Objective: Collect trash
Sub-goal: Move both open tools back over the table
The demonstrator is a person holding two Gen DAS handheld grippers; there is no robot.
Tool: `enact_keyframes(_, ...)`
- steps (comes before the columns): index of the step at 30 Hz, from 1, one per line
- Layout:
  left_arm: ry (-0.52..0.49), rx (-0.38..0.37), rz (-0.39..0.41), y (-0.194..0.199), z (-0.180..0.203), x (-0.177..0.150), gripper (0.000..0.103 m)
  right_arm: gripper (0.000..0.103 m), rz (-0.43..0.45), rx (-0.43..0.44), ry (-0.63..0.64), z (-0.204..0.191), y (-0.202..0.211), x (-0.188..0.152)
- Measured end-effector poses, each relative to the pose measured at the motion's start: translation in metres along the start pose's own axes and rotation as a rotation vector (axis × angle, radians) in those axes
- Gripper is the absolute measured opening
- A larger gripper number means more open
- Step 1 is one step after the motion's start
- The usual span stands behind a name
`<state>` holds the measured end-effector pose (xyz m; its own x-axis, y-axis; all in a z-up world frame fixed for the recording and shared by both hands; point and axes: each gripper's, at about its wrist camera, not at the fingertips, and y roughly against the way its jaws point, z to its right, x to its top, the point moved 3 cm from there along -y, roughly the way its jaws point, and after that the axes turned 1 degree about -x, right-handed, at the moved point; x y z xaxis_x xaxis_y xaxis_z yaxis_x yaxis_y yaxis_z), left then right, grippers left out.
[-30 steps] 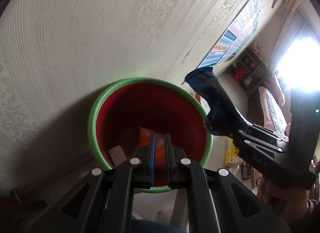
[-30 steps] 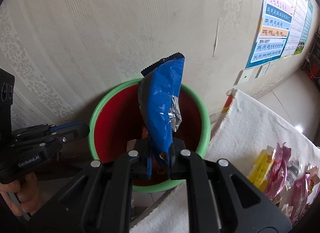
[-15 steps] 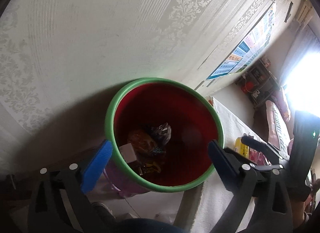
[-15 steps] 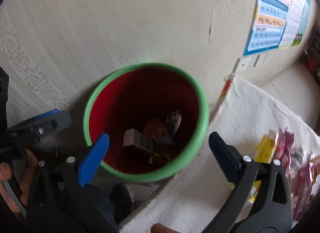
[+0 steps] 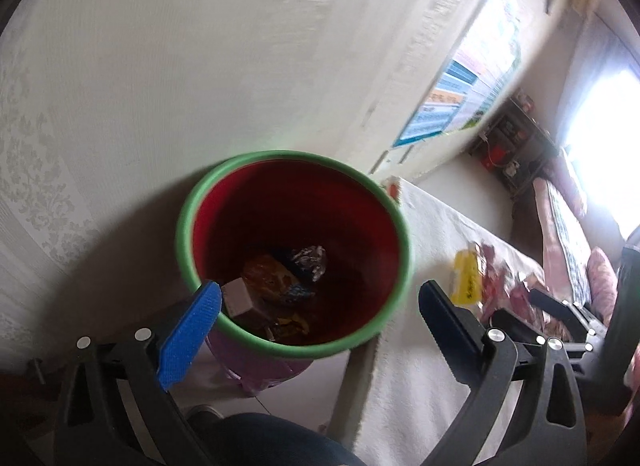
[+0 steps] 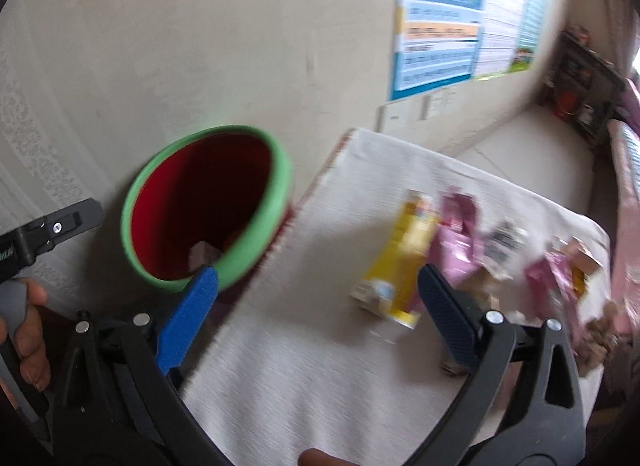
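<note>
Now, entries for this moment:
Change: a second ago the right gripper (image 6: 318, 320) pinched a blue foil wrapper above the red bin with green rim (image 5: 188, 201); we now see both right and left gripper (image 5: 320, 322) spread wide, empty.
Bin: left, by the wall; crumpled foil wrapper (image 5: 308, 262) and small grey carton (image 5: 237, 298) inside.
Remaining: yellow carton (image 6: 400, 262) and pink packets (image 6: 460, 234) on the white cloth-covered table (image 6: 320, 366), right.
Writing: wall poster (image 6: 440, 29) blurred; we cannot read it.
</note>
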<state>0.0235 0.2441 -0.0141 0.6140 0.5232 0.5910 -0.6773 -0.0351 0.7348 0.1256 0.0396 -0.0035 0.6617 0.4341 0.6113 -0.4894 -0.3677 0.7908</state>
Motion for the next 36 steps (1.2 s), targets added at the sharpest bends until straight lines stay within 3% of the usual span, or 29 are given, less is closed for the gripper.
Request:
enact_keyframes(9,-0.19,-0.066,-0.012,0.006,0.082,-0.03,0.095,0.098,0.05,-0.071,-0.07,0.065,0.043,-0.043)
enact_keyframes(16,-0.216,-0.161,-0.115,-0.003,0.127,-0.053,0.095,0.098,-0.007,-0.089,-0.124,0.116,0.06,-0.083)
enact_keyframes(21,-0.265,-0.121,-0.125,-0.012,0.157,-0.064,0.095,0.098,0.0,-0.152,-0.204,0.16,0.075,-0.101)
enact_keyframes(27,-0.264,-0.156,-0.131,-0.022,0.182,-0.07,0.095,0.098,0.007,-0.185,-0.262,0.195,0.085,-0.116)
enact_keyframes(36,-0.368,-0.208,-0.181,-0.045,0.219,-0.063,0.095,0.098,0.029,-0.228,-0.335,0.24,0.09,-0.121)
